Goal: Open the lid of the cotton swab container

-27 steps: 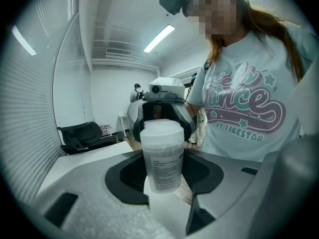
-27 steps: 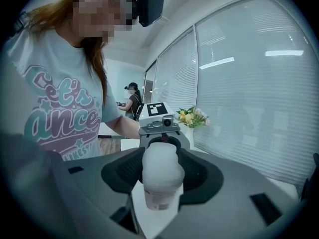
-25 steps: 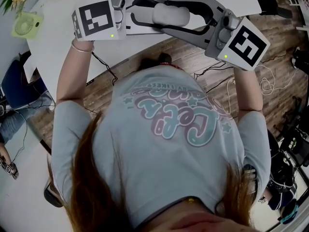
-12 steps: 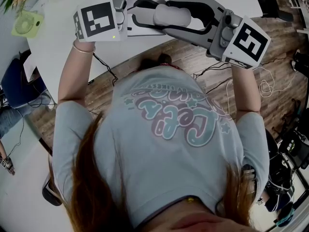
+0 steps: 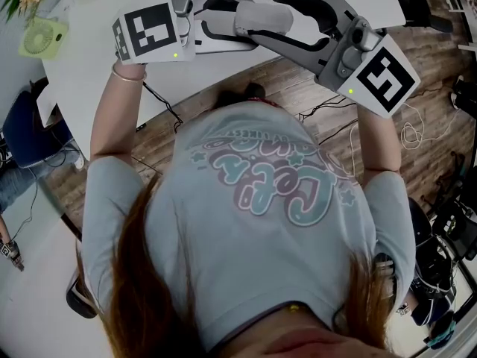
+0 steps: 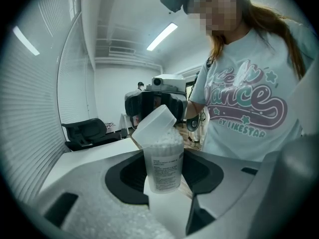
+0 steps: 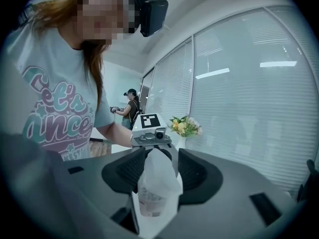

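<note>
While its lid [image 6: 154, 122] tilts open, the clear container [image 6: 163, 172] shows white swabs [image 6: 163, 143].

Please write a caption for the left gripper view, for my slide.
Left gripper holds the cotton swab container, lid tilted open.

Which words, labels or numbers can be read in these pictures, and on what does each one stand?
"Let's Dance": on the person's T-shirt.
"BY LIKESTAR": smaller, below it on the same T-shirt.
Label on the cotton swab container: print too small to read.
Marker cubes: black-and-white square patterns, no words.
</note>
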The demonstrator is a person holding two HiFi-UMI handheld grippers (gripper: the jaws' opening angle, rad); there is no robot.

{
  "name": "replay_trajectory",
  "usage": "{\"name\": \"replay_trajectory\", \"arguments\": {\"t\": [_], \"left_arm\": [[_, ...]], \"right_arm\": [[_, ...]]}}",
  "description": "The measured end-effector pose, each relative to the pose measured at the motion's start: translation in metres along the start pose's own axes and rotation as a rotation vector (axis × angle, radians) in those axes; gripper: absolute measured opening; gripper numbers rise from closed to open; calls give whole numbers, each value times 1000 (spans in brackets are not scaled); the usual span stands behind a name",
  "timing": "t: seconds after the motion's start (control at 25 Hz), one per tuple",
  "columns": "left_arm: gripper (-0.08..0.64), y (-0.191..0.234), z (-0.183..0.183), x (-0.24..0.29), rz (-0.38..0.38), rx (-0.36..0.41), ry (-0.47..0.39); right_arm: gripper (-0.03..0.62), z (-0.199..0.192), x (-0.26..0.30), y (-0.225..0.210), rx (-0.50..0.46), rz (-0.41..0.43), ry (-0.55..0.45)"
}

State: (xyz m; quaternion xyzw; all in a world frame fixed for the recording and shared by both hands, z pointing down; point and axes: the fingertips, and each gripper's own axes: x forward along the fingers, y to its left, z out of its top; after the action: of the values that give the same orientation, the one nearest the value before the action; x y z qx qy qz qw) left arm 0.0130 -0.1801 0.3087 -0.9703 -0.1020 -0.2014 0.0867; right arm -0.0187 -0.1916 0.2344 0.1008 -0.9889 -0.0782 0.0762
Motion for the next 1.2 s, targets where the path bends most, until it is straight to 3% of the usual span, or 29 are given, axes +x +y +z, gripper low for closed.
{"name": "replay_trajectory", "arguments": {"t": [0.12, 0.32, 0.84, 1.2], "left_arm": [[187, 0, 2, 0, 3, 7, -3], [187, -1, 5, 0, 0, 25, -14], [187, -2, 10, -1, -4, 48, -37], [187, -4, 14, -2, -11, 22, -66]], "right_arm": [[134, 6, -1, -2, -28, -18, -10], [100, 10, -2, -10, -30, -35, -1], [84, 5, -2, -33, 145, -25, -16], [83, 3, 0, -41, 229, -17, -18]]}}
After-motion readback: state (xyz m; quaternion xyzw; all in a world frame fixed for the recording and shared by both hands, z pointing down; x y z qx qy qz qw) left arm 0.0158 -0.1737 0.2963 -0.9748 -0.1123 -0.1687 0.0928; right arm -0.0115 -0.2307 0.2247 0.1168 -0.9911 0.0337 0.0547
